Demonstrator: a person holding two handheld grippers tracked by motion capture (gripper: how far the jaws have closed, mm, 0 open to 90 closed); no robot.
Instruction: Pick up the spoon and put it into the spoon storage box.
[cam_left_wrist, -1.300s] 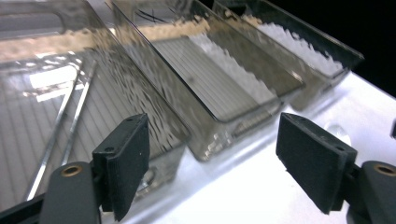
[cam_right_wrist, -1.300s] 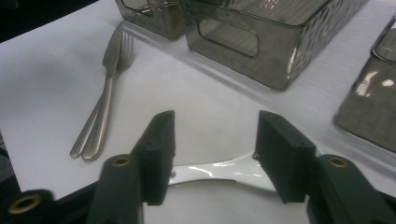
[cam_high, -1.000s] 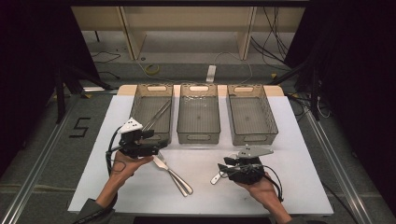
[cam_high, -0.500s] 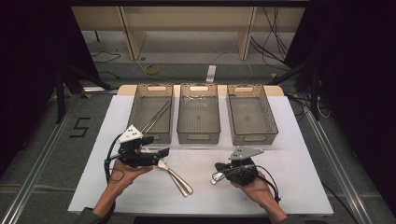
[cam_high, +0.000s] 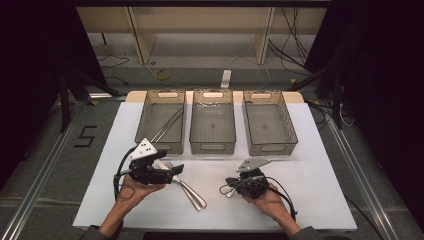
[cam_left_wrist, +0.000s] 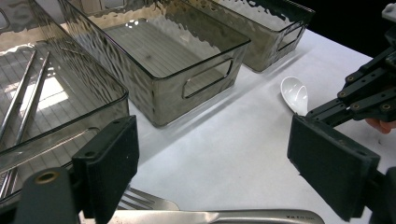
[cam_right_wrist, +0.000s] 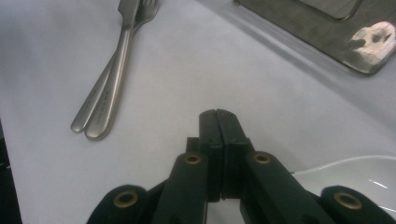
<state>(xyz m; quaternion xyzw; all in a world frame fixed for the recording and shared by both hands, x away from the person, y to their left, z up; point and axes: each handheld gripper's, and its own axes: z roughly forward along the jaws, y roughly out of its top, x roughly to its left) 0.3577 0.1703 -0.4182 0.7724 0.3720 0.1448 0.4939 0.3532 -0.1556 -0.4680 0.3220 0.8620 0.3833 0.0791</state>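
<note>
My left gripper (cam_high: 177, 171) (cam_left_wrist: 219, 163) points right over a steel knife (cam_high: 189, 191) (cam_left_wrist: 219, 217) and fork (cam_high: 168, 164) (cam_left_wrist: 144, 201) that lie on the white table. Its jaws are open and have just been opening; the pads touch neither piece. My right gripper (cam_high: 223, 188) (cam_right_wrist: 218, 115) points left, its jaws shut flat together with nothing between them. A white spoon (cam_high: 229, 192) (cam_left_wrist: 295, 94) (cam_right_wrist: 364, 179) lies on the table just beside its jaws. In the right gripper view the knife (cam_right_wrist: 116, 70) and fork handles lie ahead at the upper left.
Three smoky clear bins stand in a row at the back: left bin (cam_high: 161, 148), middle bin (cam_high: 212, 148), right bin (cam_high: 271, 150). The left one holds thin metal sticks (cam_high: 167, 125). Bare table lies between the grippers and in front of the bins.
The right gripper has shifted left and a little lower, beside the white spoon. The left gripper has come slightly nearer the person, over the knife and fork.
</note>
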